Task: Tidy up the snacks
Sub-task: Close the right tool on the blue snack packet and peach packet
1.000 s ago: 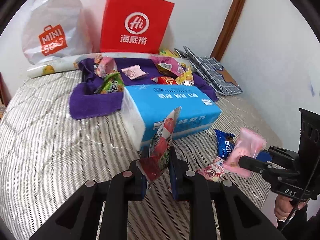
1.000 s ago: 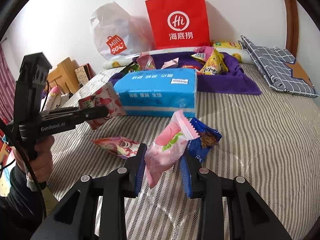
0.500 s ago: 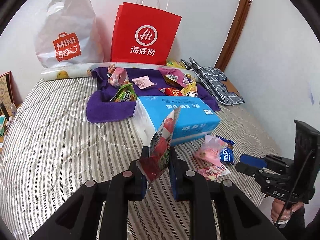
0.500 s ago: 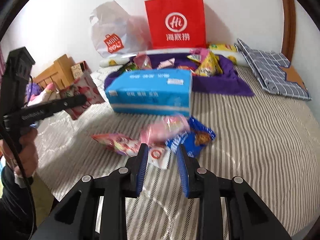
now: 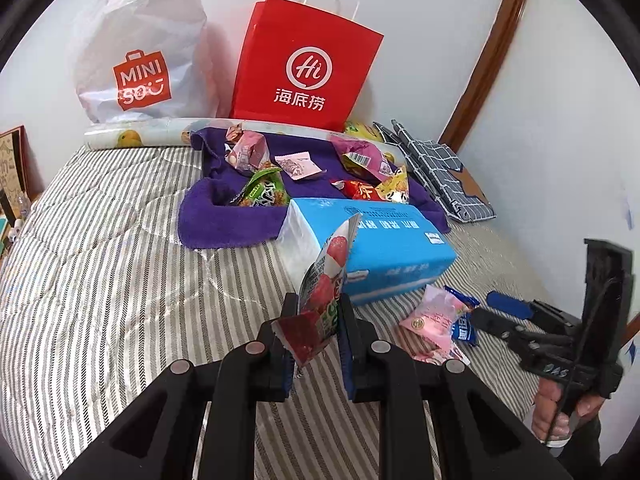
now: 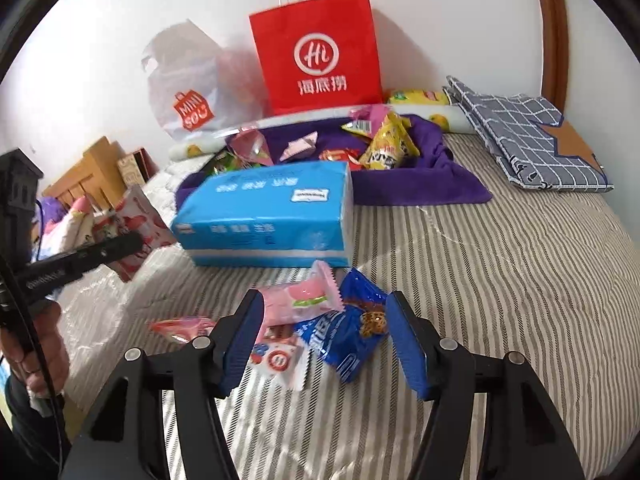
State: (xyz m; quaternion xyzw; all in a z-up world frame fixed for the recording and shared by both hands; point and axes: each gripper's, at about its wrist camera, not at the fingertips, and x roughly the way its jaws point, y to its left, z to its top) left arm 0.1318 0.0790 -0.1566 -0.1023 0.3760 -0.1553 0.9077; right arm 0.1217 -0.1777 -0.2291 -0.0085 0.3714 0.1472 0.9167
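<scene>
My left gripper [image 5: 314, 322] is shut on a red-and-white strawberry snack packet [image 5: 320, 300] and holds it upright above the striped bed; the same packet [image 6: 140, 228] shows at the left of the right wrist view. My right gripper [image 6: 324, 336] hangs over a small pile of snacks, its jaws opening, nothing pressed between them. Below it lie a pink packet [image 6: 300, 300], a blue cookie packet [image 6: 344, 340] and a white-and-red packet [image 6: 280, 360]. More snacks sit on a purple towel [image 5: 224, 220] behind a blue tissue pack [image 5: 380, 248].
A red paper bag [image 5: 304, 64] and a white plastic bag [image 5: 140, 60] lean on the back wall. A folded checked cloth [image 6: 528, 136] lies at the right of the bed. Wooden furniture [image 6: 88, 172] stands off the left edge. A hand [image 5: 560, 412] grips the right tool.
My right gripper let go of the pink packet, which dropped onto the pile by the blue packet, and its jaws have spread apart. The left gripper still holds its packet.
</scene>
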